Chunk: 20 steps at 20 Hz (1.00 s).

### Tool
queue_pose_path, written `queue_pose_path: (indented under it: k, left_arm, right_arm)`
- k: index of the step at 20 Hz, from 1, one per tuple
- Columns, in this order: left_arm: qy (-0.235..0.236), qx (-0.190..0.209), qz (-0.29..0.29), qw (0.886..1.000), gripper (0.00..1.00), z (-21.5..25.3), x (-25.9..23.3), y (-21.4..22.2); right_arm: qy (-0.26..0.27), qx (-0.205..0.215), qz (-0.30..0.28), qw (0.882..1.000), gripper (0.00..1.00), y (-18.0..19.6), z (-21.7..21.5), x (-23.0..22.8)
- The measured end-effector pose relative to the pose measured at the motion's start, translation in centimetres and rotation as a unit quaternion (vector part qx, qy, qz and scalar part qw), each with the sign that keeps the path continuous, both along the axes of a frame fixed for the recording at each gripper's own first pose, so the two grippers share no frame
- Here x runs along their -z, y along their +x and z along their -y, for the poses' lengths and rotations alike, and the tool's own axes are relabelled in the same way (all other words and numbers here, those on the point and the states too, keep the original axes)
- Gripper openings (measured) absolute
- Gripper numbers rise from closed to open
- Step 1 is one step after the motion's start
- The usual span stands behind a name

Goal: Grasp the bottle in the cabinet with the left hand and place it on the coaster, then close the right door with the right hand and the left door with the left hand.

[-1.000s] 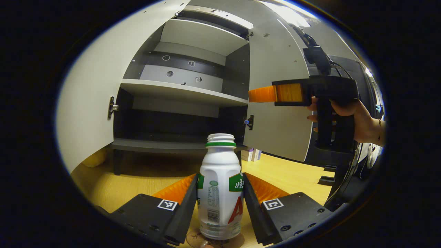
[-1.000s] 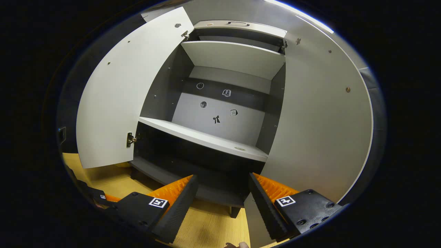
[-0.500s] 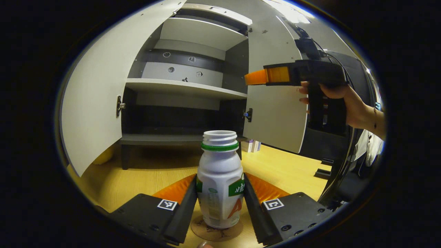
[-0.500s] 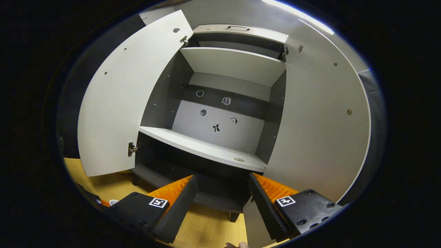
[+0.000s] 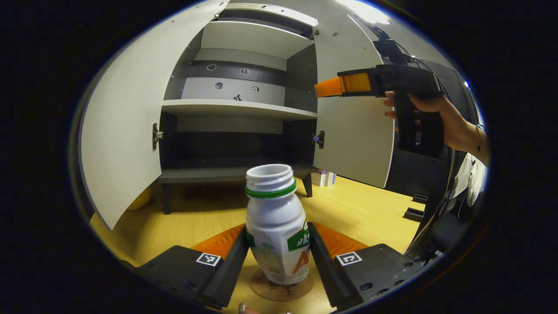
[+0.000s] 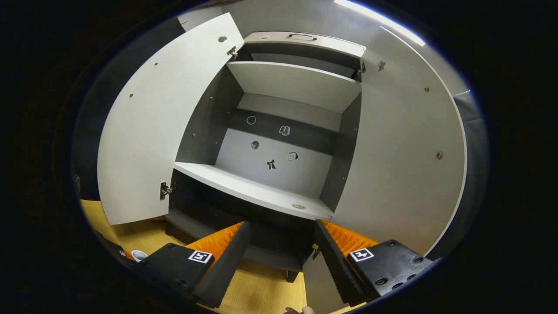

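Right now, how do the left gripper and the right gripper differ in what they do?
The left gripper has the bottle between its fingers, standing on the coaster low on the table; the right gripper has nothing between its fingers. The left one is low, the right one is raised beside the right door. Both point toward the open cabinet.

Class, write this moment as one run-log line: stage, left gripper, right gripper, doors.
stage: bottle on coaster | left gripper: flanking bottle, grip unclear | right gripper: open, facing cabinet | doors: both open
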<state>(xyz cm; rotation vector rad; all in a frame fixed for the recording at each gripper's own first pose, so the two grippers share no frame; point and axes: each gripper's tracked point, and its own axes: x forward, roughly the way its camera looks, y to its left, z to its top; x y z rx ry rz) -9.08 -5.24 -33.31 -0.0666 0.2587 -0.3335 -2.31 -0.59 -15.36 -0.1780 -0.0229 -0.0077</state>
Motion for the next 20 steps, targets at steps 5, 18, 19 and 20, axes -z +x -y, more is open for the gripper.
queue_pose_path:
  k: [5,18,19,20]
  left_arm:
    - [0.009,0.021,0.006,1.0,0.81,0.4,-0.4,0.8]
    - [0.072,0.036,0.032,0.996,0.75,0.4,-1.0,-1.0]
    - [0.065,0.035,0.026,0.997,0.75,0.5,-0.8,-1.1]
    - [0.056,0.032,0.018,0.998,0.75,0.5,-0.5,-1.3]
  right_arm:
    - [-0.011,0.005,0.008,1.0,0.98,0.0,0.4,-0.8]
    - [-0.016,0.004,-0.002,1.0,0.98,-0.4,0.3,0.0]
    - [-0.014,0.003,-0.002,1.0,0.98,-0.5,0.3,0.0]
    - [-0.013,0.001,-0.003,1.0,0.98,-0.6,0.2,0.1]
